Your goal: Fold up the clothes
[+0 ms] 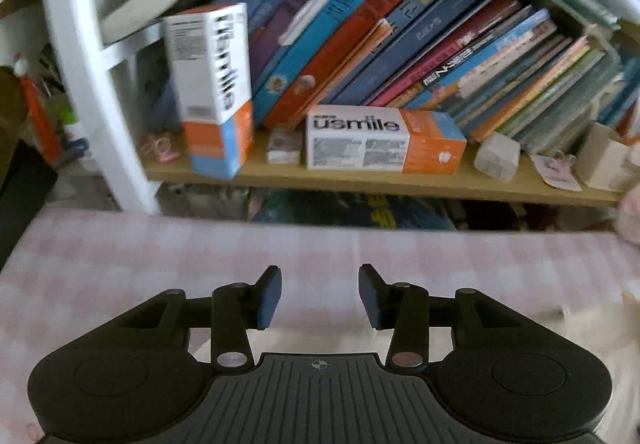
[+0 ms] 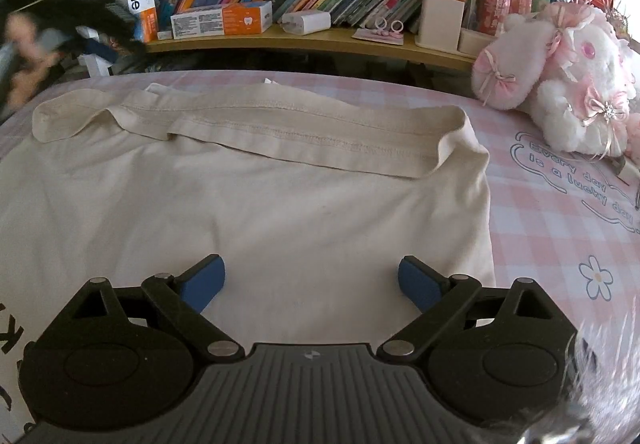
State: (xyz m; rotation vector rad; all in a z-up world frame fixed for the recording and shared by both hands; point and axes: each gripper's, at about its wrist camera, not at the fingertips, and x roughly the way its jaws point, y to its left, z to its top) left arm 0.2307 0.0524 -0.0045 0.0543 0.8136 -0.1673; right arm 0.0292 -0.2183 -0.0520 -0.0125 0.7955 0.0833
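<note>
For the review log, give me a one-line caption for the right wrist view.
Open right claw above a cream garment spread on the pink checked sheet, its far hem folded over.

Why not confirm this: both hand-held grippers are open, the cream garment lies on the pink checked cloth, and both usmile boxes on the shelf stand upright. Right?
Not quite. Only one usmile box stands upright; the other usmile box lies flat on the shelf, as the left wrist view shows. The rest holds: left hand-held gripper and right hand-held gripper are open, and the cream garment lies on the pink checked cloth.
</note>
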